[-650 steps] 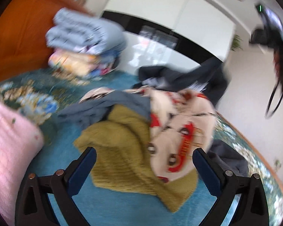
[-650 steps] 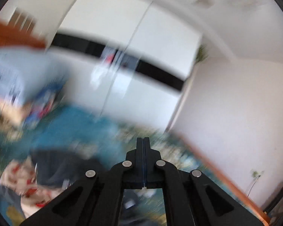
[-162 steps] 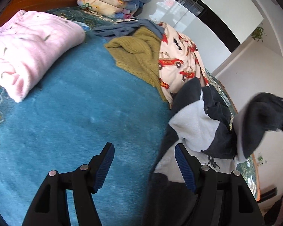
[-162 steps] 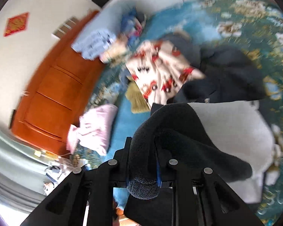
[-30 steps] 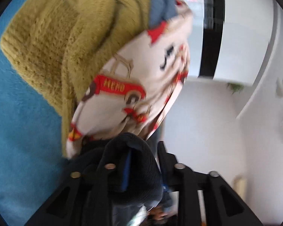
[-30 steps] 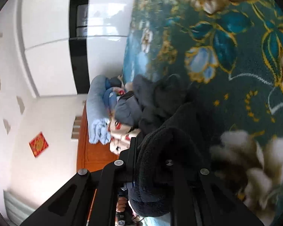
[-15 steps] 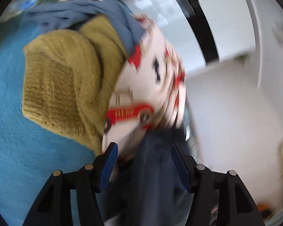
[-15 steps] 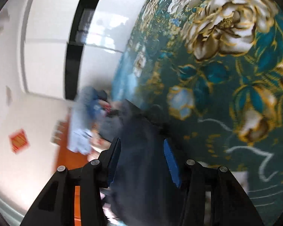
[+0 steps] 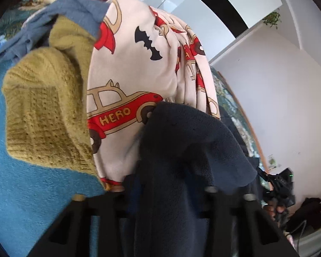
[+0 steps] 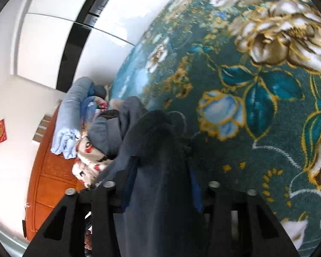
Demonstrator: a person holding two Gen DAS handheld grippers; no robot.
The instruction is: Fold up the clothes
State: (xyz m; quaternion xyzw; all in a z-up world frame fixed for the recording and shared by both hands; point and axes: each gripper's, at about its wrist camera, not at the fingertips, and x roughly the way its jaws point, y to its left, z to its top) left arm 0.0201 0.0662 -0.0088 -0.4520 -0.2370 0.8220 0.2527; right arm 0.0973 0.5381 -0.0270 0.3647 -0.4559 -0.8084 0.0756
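A dark navy fleece garment [image 9: 188, 150] lies over and between the jaws of my left gripper [image 9: 167, 194]; the jaws stand apart and the fleece hides the fingertips. The same fleece [image 10: 158, 150] lies between the parted jaws of my right gripper [image 10: 160, 184], low over the floral bedspread [image 10: 256, 85]. Beyond the left gripper lie a cream car-print garment [image 9: 134, 68], an olive knit sweater [image 9: 45, 111] and a blue-grey garment [image 9: 60, 15].
A blue blanket [image 9: 21, 192] covers the bed at left. Folded bedding [image 10: 72, 117] is stacked by an orange wooden headboard [image 10: 49, 177]. A white wardrobe with a black band [image 10: 85, 17] and a white wall [image 9: 278, 85] stand behind. The other gripper [image 9: 278, 188] shows at right.
Both grippers were shut on the dark fleece a second ago and have since opened. The fleece now lies loose between the jaws, and both views have tilted toward the clothes pile.
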